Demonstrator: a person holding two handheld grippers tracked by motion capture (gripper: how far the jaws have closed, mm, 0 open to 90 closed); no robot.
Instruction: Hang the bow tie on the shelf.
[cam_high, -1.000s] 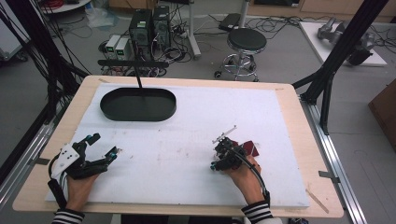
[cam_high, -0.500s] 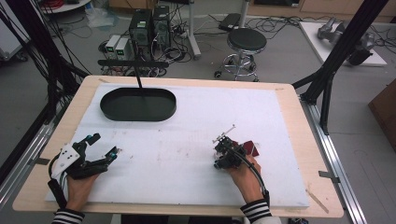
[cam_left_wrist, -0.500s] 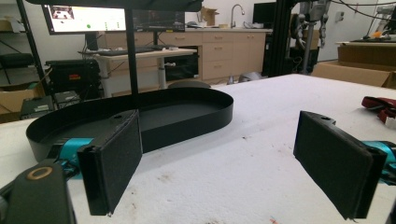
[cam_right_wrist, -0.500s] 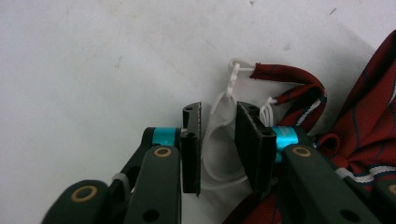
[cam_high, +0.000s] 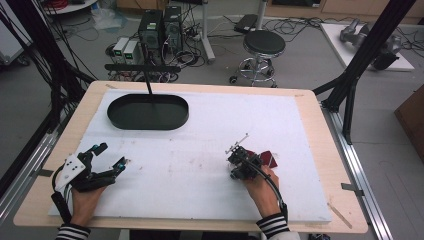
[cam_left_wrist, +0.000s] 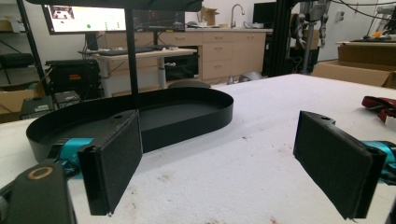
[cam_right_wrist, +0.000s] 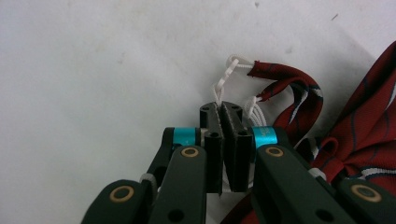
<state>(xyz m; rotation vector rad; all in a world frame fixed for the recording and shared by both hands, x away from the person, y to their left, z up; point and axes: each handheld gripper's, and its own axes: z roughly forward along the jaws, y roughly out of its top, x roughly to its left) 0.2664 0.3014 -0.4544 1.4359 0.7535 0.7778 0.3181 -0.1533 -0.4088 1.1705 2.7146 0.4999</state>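
Right hand-held gripper (cam_right_wrist: 222, 109) pinching shut on the white cord (cam_right_wrist: 223, 79) of the dark red cloth item (cam_right_wrist: 369, 121), possibly a mask or pouch, lying on the table (cam_high: 310, 165) by the right hand. Handling as light, limp, non-fragile; cord thin, likely slipping unless clamped near the fabric. Left hand-held gripper (cam_left_wrist: 224, 158) resting wide open, holding nothing.

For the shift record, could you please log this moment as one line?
right gripper: just closed, shut on white cord of red cloth | left gripper: open, holding nothing | black tray: empty
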